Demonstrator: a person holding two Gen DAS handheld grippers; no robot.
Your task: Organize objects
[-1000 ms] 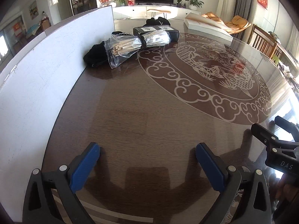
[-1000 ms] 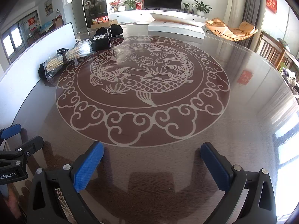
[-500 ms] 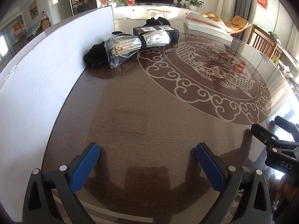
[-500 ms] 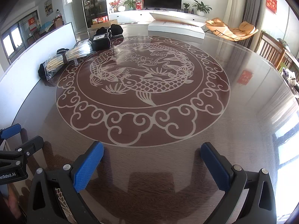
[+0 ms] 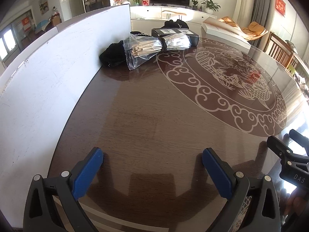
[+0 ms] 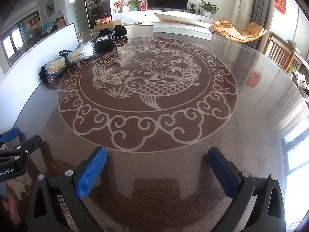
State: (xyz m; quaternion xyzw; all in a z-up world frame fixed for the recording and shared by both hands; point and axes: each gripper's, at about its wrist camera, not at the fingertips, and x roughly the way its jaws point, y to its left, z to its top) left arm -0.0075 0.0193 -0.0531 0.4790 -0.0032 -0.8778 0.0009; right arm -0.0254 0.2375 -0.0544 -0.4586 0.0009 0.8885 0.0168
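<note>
Both idle: left gripper (image 5: 152, 166) and right gripper (image 6: 157, 165) hover low over the near table (image 5: 154, 119), fingers spread, empty. Objects to organize, a bagged chopstick bundle (image 5: 152, 46), black box (image 5: 175, 33) and dark cloth (image 5: 113, 55), cluster far-left beside the white board (image 5: 48, 73), probably awaiting pickup.

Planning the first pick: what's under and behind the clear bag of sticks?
The bag of sticks lies partly on a black cloth item, its far end against a black box. More black items sit behind. What's beneath the bag's middle is covered.
</note>
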